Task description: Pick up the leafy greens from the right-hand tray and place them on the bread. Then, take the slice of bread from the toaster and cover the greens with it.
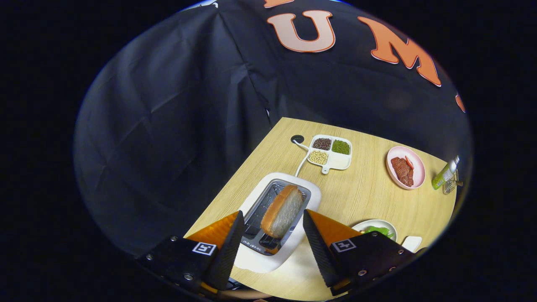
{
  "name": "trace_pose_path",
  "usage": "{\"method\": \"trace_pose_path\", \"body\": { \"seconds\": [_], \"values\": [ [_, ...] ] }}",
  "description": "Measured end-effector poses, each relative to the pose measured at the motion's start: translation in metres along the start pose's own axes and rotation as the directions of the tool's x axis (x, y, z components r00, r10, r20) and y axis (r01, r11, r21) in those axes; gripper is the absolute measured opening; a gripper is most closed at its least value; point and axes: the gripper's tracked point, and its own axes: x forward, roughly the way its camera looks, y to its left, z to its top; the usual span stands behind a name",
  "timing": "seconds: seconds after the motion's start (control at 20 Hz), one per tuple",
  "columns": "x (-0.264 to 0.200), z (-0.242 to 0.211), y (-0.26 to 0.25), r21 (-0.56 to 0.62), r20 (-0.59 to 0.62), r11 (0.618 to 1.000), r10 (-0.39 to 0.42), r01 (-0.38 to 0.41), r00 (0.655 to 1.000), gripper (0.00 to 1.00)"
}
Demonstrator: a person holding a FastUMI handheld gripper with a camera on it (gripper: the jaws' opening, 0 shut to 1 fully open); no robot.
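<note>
The tongs (272,233) stand wide apart, gripping nothing, and the slice of bread (282,211) stands up out of the toaster (268,218) just ahead in the gap between them, its broad faces turned toward each finger.
</note>
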Motion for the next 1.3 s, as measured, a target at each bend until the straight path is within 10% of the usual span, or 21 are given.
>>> {"method": "trace_pose_path", "body": {
  "seconds": [0.4,0.95,1.3],
  "values": [
    [0.033,-0.001,-0.013,0.041,-0.045,0.998,-0.04,0.042,0.998,0.76],
    [0.031,0.002,-0.019,0.072,-0.016,0.996,-0.047,0.048,0.999,0.15],
    [-0.006,0.008,-0.023,0.112,0.081,0.992,0.049,-0.057,0.996,0.11]
  ]
}}
